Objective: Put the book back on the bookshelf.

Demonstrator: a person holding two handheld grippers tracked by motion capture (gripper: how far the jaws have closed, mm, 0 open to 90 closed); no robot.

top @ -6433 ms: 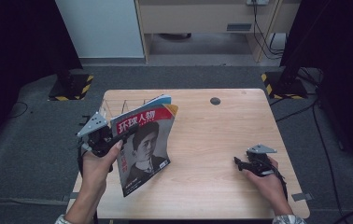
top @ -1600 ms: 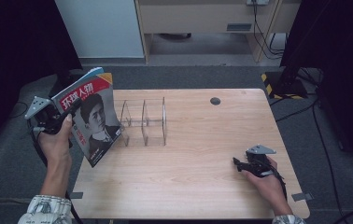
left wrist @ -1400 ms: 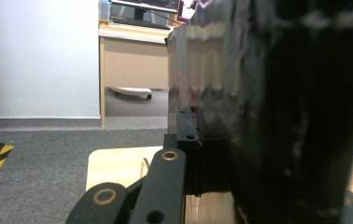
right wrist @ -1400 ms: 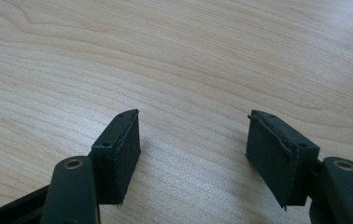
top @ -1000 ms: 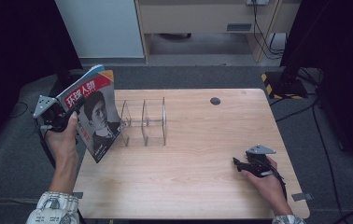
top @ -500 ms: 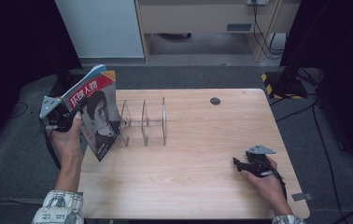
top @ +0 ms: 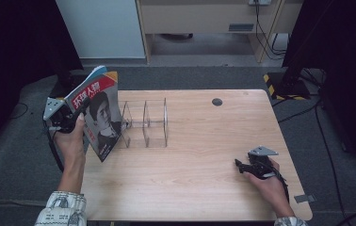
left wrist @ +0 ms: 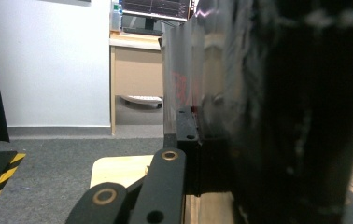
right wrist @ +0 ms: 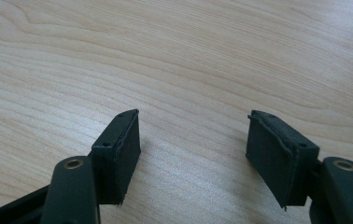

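Observation:
A magazine point(top: 100, 113) with a red title band and a portrait on its cover is held upright at the table's left edge, my left gripper point(top: 68, 120) shut on its spine side. In the left gripper view the magazine point(left wrist: 221, 93) rises blurred and close between the jaws. A clear acrylic rack point(top: 145, 123) with upright dividers stands just right of the magazine. My right gripper point(top: 246, 167) rests on the wooden table point(top: 204, 188) at the near right, open; in the right gripper view its pads point(right wrist: 118, 149) stand apart with bare wood between them.
A small dark round mark point(top: 217, 101) lies at the table's far side. A white cabinet point(top: 101, 28) and a wooden desk stand beyond the table. Yellow-black striped bases point(top: 279, 80) sit on the grey carpet right of the table.
My left hand has carried the magazine slightly right, toward the rack's left end. The right gripper has not moved.

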